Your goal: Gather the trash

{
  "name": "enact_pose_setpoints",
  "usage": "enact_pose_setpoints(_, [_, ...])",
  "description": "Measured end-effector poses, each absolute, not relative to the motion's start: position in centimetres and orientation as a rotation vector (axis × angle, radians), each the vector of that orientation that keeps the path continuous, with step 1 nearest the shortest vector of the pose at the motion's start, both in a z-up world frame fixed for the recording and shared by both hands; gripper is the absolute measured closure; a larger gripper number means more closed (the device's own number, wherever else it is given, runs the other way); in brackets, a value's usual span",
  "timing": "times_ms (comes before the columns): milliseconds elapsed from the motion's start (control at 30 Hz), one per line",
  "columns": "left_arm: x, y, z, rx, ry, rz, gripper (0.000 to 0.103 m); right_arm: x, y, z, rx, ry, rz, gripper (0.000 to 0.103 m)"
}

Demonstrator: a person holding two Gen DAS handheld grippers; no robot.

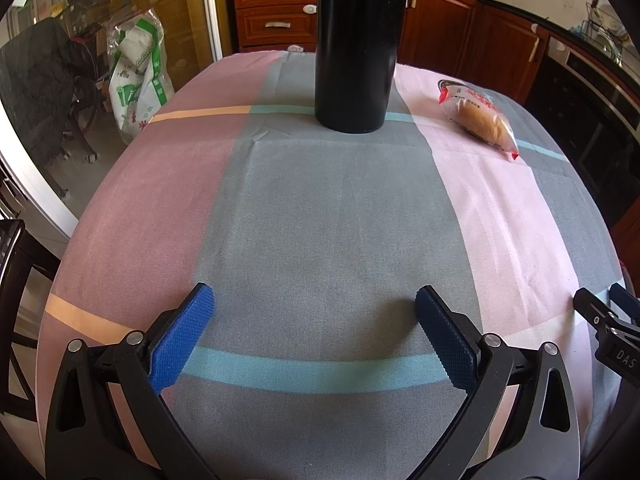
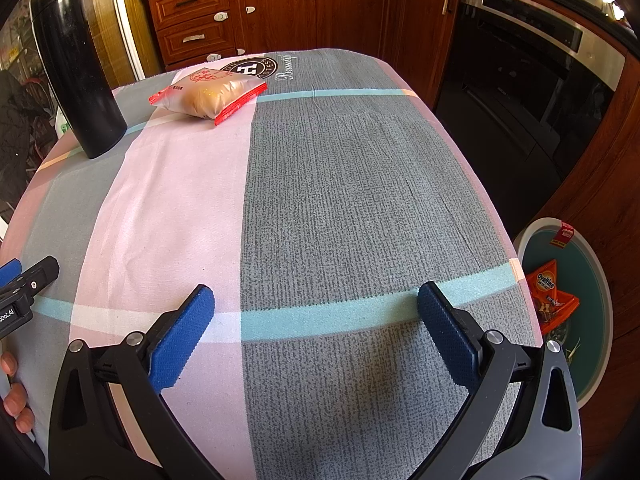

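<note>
The left gripper [image 1: 314, 308] hangs over the table with its jaws spread wide and nothing between them; its pads [image 1: 182, 340] are blue, ribbed rubber on black plastic arms. The right gripper [image 2: 316, 308] is likewise wide apart and empty, above the near edge of the table. Under both lies a woven tablecloth [image 2: 340, 200] in pink, grey and pale blocks crossed by thin teal stripes. At the far end a tall, smooth black cylinder flask [image 1: 354, 44] stands upright. Near it, not touching, lies a puffy clear plastic bread packet [image 2: 210, 94] with red crimped ends and a brown bun inside. Beside the table's right edge, on the floor, sits a round white-rimmed bin [image 2: 600, 280] holding an orange wrapper [image 2: 546, 284].
</note>
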State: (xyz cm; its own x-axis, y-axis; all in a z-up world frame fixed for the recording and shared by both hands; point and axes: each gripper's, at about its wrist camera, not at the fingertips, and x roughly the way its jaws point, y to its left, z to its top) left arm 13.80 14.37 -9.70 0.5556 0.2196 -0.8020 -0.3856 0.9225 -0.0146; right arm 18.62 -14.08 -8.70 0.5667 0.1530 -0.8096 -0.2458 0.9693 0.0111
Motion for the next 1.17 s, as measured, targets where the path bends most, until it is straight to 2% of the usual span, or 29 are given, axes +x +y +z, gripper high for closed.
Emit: enact_pose_setpoints(1167, [13.96, 14.2, -9.7, -0.186, 0.919, 0.353, 0.002, 18.61, -14.06, -8.7, -0.106, 0.94, 0.235, 0.006])
